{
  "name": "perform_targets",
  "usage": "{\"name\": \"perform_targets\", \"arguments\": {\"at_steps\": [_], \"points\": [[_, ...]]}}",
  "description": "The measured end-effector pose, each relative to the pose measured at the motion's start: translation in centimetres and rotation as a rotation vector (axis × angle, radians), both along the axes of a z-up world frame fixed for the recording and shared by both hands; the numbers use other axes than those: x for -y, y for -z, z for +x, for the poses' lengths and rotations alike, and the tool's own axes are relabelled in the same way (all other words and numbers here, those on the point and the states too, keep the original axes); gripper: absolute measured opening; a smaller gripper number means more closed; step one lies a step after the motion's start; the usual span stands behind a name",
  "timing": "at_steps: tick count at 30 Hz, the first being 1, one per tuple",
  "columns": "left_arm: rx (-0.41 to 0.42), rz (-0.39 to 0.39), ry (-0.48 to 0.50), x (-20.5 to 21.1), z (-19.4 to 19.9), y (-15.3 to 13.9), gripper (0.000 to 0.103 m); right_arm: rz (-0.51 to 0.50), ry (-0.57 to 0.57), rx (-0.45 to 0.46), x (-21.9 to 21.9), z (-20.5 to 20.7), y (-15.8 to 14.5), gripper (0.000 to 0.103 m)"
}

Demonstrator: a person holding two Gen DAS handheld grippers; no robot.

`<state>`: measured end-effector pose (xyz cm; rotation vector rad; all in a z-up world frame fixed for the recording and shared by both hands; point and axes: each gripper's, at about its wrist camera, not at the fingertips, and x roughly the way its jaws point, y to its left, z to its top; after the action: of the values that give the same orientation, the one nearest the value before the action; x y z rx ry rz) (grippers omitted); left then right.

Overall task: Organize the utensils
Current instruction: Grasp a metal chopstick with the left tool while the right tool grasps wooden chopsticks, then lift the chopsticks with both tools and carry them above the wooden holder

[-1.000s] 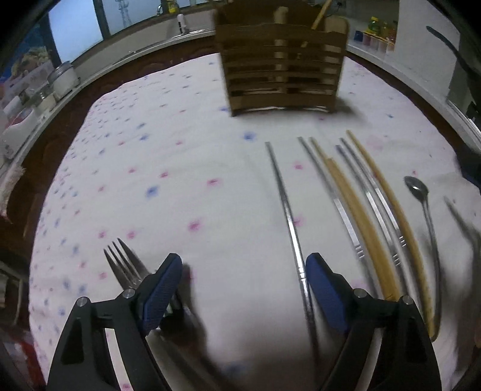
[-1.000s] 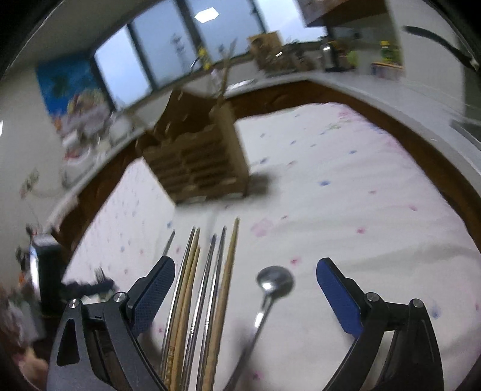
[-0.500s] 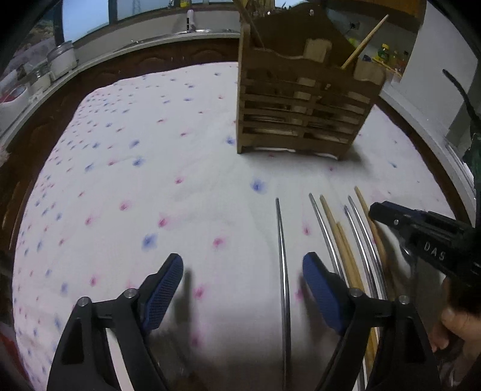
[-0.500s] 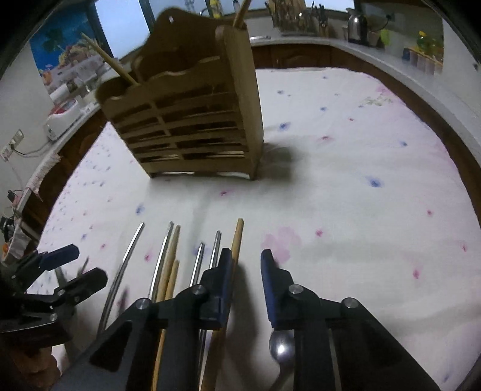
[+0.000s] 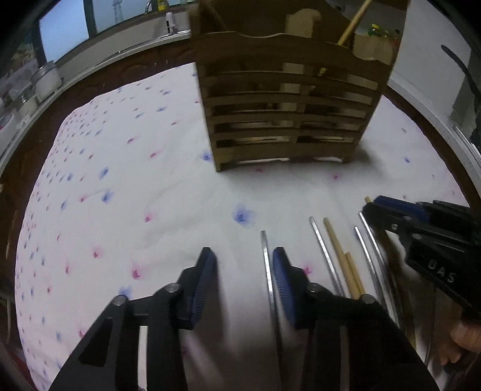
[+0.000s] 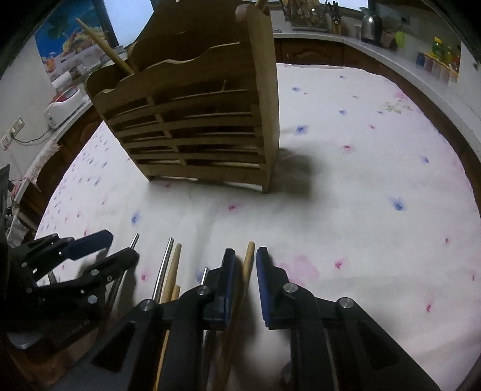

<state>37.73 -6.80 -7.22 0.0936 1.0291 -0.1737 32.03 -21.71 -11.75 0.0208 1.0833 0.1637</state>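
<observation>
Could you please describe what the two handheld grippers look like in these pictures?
Both the left gripper and the right gripper have matte black angular frames with silver pivot screws. Their fingers carry ribbed blue pads. The right gripper's body bears pale stamped lettering. No cables or sleeves show.

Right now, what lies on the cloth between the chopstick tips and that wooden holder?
Nothing: in both wrist views only bare flowered cloth separates the chopsticks from the wooden holder.

Ahead of you the slatted wooden utensil holder point(image 5: 288, 117) stands on the flower-print cloth point(image 5: 120, 180), one wooden stick point(image 5: 353, 22) in it. Nearer you, the metal and wooden chopsticks point(image 5: 333, 258) lie side by side, right of your left gripper point(image 5: 242, 264).
</observation>
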Motion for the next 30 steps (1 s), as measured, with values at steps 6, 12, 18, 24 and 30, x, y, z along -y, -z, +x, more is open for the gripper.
{"name": "perform_targets", "arguments": {"at_steps": [6,12,18,24,30], "points": [[0.004,-0.011,0.036,0.9,-0.2,0.0,0.004,0.043,0.022,0.006,0.5,-0.4,-0.2,0.007],[0.017,-0.096,0.016,-0.9,-0.9,-1.5,0.003,0.126,0.033,0.056,1.3,-1.8,-2.6,0.006],[0.08,-0.202,0.016,-3.5,-3.6,-5.0,0.003,0.187,0.039,0.126,2.0,-3.8,-5.9,0.005],[0.138,-0.29,0.023,-5.7,-7.3,-8.1,0.003,0.225,0.034,0.222,2.6,-6.5,-9.9,0.005],[0.228,-0.322,0.028,-7.7,-12.0,-12.0,0.002,0.242,0.024,0.325,2.6,-9.5,-14.1,0.005]]}}
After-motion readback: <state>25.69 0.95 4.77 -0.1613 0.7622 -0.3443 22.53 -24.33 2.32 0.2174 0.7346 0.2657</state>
